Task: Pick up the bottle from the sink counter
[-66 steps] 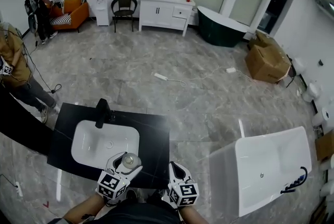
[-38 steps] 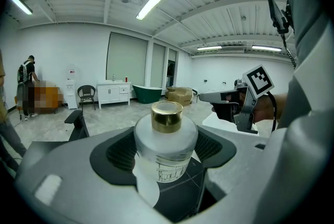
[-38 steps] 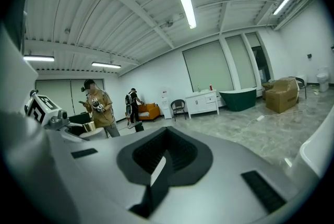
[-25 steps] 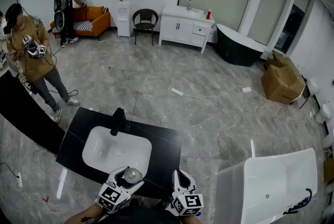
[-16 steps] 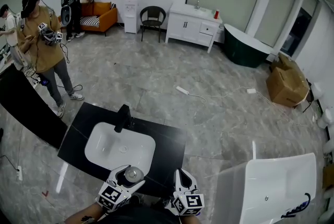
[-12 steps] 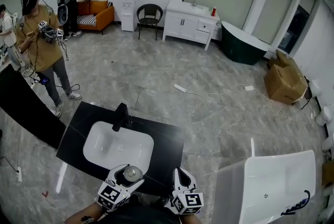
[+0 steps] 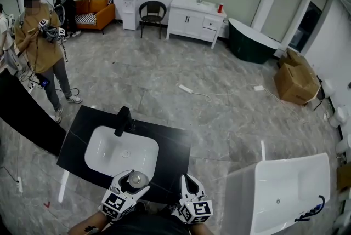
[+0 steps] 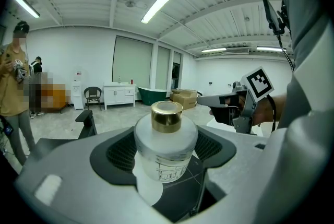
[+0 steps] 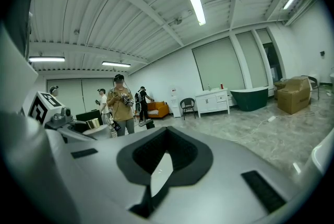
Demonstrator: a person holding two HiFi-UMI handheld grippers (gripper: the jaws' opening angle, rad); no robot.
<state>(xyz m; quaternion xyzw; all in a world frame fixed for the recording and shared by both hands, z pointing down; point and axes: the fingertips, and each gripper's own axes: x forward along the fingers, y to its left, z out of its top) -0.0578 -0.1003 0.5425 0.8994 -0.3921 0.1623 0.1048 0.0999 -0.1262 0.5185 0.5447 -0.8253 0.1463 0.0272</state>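
Note:
A frosted round bottle (image 8: 166, 150) with a gold cap is clamped upright in my left gripper (image 8: 166, 157), whose jaws press on both its sides. In the head view the bottle (image 7: 137, 179) and left gripper (image 7: 131, 183) hang over the near edge of the black sink counter (image 7: 175, 146), just in front of the white basin (image 7: 109, 154). My right gripper (image 7: 188, 185) sits beside it to the right, over the counter's near right corner. Its jaws (image 9: 159, 165) are shut with nothing between them. The gold cap (image 9: 93, 124) shows at the far left of the right gripper view.
A black faucet (image 7: 122, 120) stands at the basin's far side. To the right is a white bathtub (image 7: 285, 184). A person in a tan shirt (image 7: 41, 47) stands left of the counter. Far off are a white vanity (image 7: 194, 17), a green tub (image 7: 255, 36) and cardboard boxes (image 7: 296, 78).
The bottle stays clamped in my left gripper and both grippers hold their places. The head view has shifted, and the person in tan has come into view at the left.

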